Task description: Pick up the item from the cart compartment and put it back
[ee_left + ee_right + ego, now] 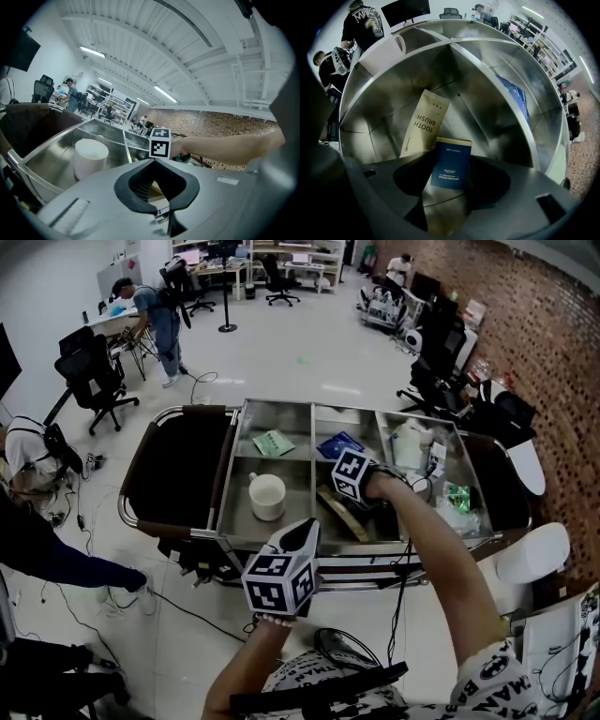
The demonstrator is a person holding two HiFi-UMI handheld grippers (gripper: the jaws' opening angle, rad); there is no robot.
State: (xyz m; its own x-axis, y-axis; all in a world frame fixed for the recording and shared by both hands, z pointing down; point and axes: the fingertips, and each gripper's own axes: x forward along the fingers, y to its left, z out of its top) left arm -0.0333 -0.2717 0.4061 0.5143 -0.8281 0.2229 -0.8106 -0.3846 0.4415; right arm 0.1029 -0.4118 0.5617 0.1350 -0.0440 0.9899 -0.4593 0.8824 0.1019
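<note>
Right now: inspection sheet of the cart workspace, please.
Surface: steel cart, divided into compartments.
Job's things: dark blue box in the front middle compartment, toothbrush pack beside it.
Clutter: white cup, green packet, blue packet, white containers in other compartments.
Grippers: right gripper open, box between its jaws, pads clear of it; left gripper open, empty, in front of the cart.
Cables: cable on the floor under the cart.
Surroundings: office chairs, people, brick wall.

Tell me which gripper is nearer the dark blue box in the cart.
Right. The right gripper reaches down into the compartment with the dark blue box between its open jaws; the left gripper hangs outside the cart.
</note>
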